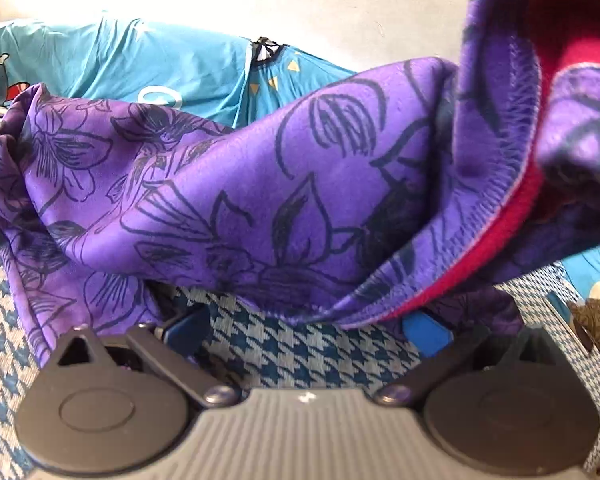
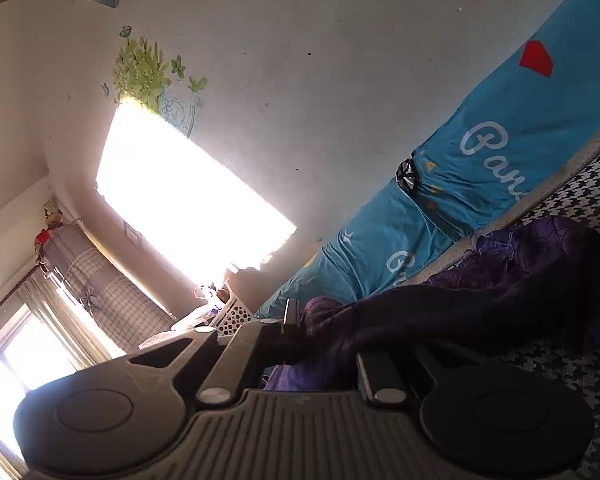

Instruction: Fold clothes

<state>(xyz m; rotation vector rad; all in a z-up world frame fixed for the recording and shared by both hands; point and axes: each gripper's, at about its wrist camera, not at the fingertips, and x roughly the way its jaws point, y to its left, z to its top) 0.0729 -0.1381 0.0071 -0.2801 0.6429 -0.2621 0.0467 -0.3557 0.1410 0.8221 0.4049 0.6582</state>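
Note:
A purple garment (image 1: 220, 184) with dark flower outlines and a red lining (image 1: 516, 240) hangs bunched close in front of the left wrist camera, over a houndstooth bed cover (image 1: 308, 352). My left gripper (image 1: 304, 318) is open, its blue pads (image 1: 188, 322) wide apart. The cloth's lower edge drapes over the fingertips and hides them, and bed cover shows between the fingers. In the right wrist view, which is rolled to one side, my right gripper (image 2: 300, 332) is shut on a dark fold of the purple garment (image 2: 540, 264), which trails away over the bed.
Teal printed pillows (image 1: 140, 56) (image 2: 480, 152) lie along the pale wall behind the bed. A brown fuzzy object (image 1: 596, 320) sits at the right edge. A white perforated basket (image 2: 232, 316) stands farther off, near a bright curtained window (image 2: 80, 272).

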